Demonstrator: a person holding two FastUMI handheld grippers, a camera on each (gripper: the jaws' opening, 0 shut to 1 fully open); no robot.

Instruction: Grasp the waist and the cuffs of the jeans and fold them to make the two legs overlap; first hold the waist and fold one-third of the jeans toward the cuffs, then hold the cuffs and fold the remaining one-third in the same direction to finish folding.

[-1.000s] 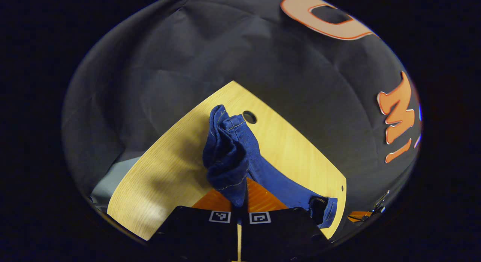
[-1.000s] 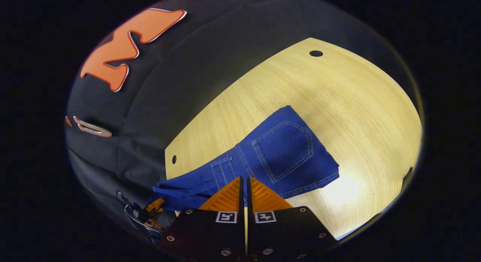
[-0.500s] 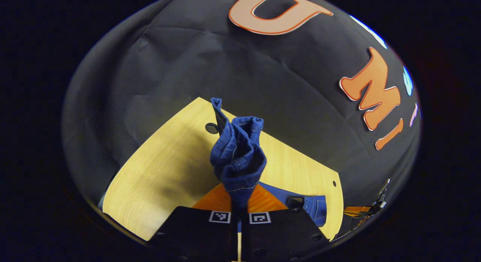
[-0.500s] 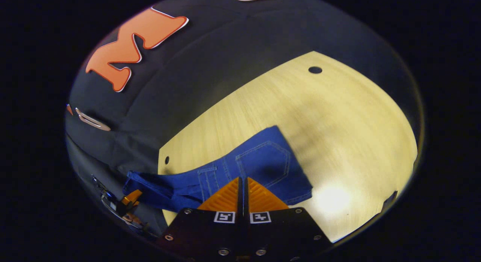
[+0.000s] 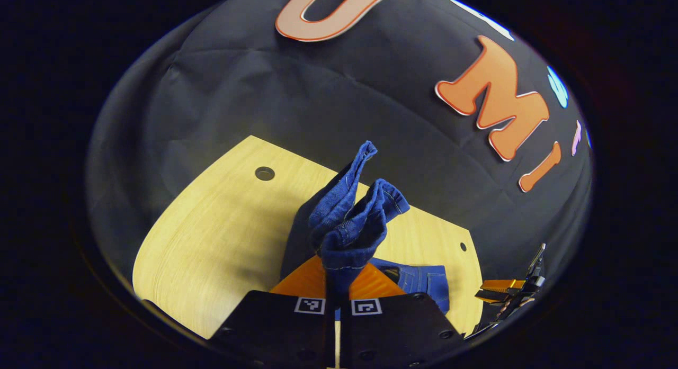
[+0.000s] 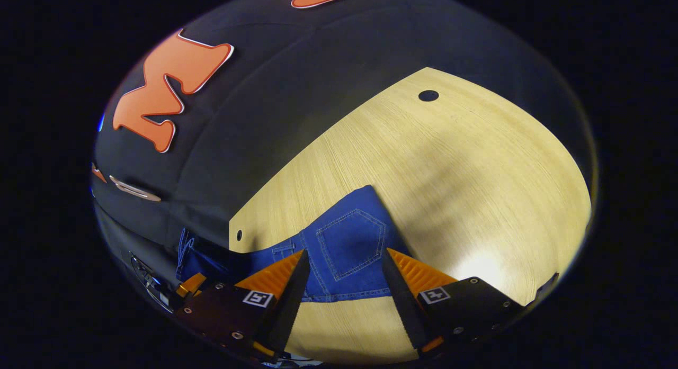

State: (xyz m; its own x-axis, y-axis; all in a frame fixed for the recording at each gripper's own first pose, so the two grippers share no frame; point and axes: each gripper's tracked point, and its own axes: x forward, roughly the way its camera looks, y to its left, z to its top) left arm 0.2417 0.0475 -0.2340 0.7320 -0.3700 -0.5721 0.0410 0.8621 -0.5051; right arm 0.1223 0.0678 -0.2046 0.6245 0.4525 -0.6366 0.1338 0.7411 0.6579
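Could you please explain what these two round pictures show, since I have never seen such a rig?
A person holds a two-finger gripper in each hand, and a fisheye camera rides on each. In the left gripper view, the left gripper is shut on a bunched end of the blue jeans, lifted above the wooden table. In the right gripper view, the right gripper stands open above the jeans' pocket end, which lies flat on the table. The other gripper shows at each view's lower edge.

Right gripper (image 6: 341, 273) opened its fingers and let go of the jeans (image 6: 344, 250), which settled flat on the table (image 6: 476, 162). Left gripper (image 5: 337, 276) swung its bunched cuffs (image 5: 355, 215) rightward.
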